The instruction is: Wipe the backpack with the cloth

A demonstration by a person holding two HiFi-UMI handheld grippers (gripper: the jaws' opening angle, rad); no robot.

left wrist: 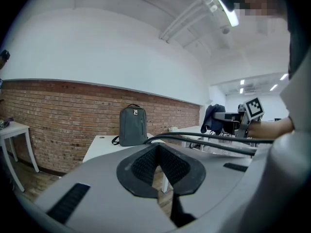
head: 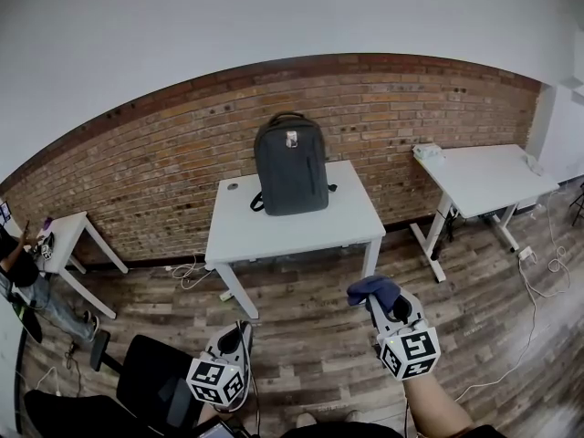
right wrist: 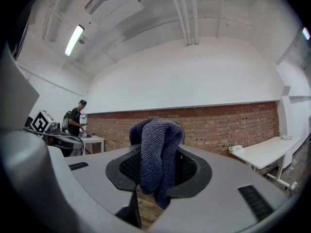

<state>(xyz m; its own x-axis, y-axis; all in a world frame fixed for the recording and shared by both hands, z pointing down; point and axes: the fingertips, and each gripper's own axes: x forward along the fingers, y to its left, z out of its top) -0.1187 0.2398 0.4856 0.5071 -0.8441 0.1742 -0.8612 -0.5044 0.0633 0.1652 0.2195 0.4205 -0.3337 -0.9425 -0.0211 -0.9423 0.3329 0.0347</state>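
A dark grey backpack (head: 290,164) stands upright at the back of a white table (head: 301,231), against the brick wall; it also shows in the left gripper view as the backpack (left wrist: 133,126). Both grippers are held low over the wooden floor, well short of the table. My right gripper (head: 377,299) is shut on a dark blue cloth (head: 372,288), and in its own view the cloth (right wrist: 158,154) hangs bunched between the pads. My left gripper (head: 239,333) is shut with nothing in it, its pad tips meeting (left wrist: 158,147).
A second white table (head: 484,181) stands to the right, with cables (head: 538,272) on the floor beside it. A small white table (head: 68,235) and a person (head: 18,276) are at the far left. A black chair (head: 151,372) sits by my left gripper.
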